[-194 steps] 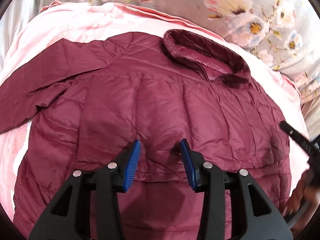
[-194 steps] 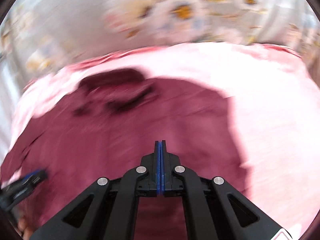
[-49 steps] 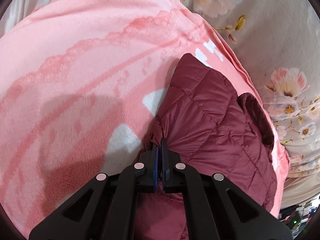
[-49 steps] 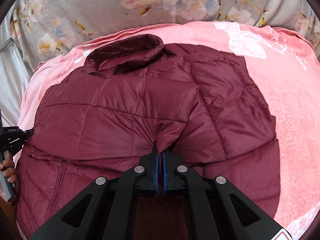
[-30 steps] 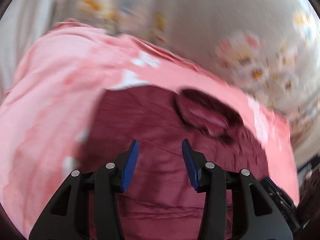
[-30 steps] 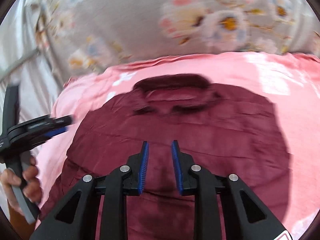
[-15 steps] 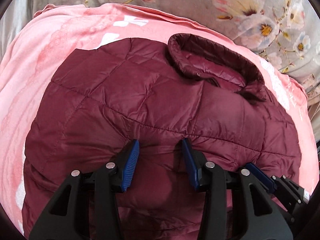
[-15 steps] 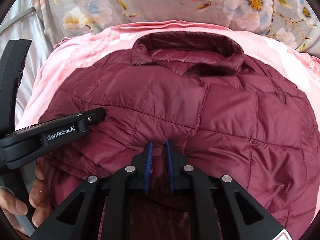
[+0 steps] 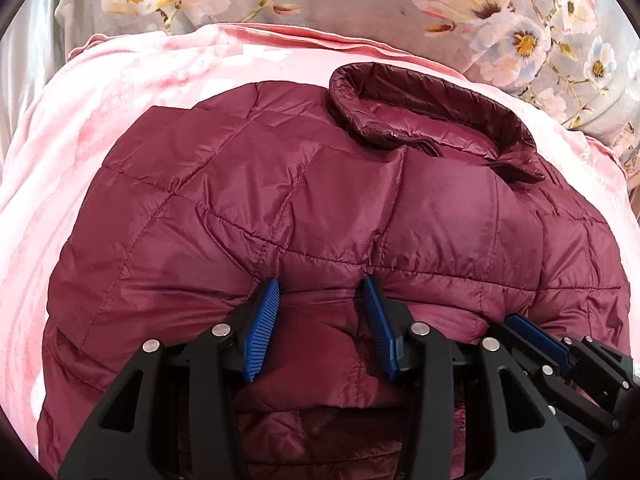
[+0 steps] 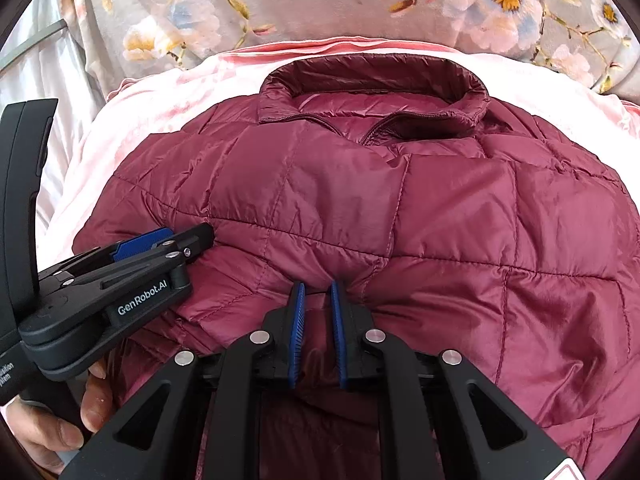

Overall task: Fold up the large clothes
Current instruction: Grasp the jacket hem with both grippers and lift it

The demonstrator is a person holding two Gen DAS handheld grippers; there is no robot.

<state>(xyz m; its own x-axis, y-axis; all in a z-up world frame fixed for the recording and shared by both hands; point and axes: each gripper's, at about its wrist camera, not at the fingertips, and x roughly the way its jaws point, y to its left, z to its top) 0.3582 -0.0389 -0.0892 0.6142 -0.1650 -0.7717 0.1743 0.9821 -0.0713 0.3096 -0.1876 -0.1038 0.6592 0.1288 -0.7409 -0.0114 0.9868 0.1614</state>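
Two handheld black two-finger grippers with blue ribbed pads sit low on one maroon quilted puffer jacket (image 9: 360,208), which lies collar-away on a pink fleece blanket (image 9: 120,92) over a grey floral bedsheet (image 9: 360,4). Progress, judged from how it lies: both sleeves look already tucked in across the body, so the jacket reads as a compact rounded block with the stand-up collar (image 10: 376,80) at the far end. Left to do, probably: the bottom-to-collar fold, maybe a final tidy.

Left gripper (image 9: 320,326): jaws apart, padding bulging between them, pads not squeezing; tips rest on a stitched seam. Right gripper (image 10: 318,334): jaws have just been closing, now a narrow gap with a ridge of maroon fabric sitting in it; whether the pads truly pinch it I can't tell for sure. Left tool also shows in the right view at lower left, a person's hand (image 10: 64,420) round its handle. The two tools are side by side near the jacket's near half.

Containers: none in view, nothing to report inside anything.

Hem edge is hidden under the tools.
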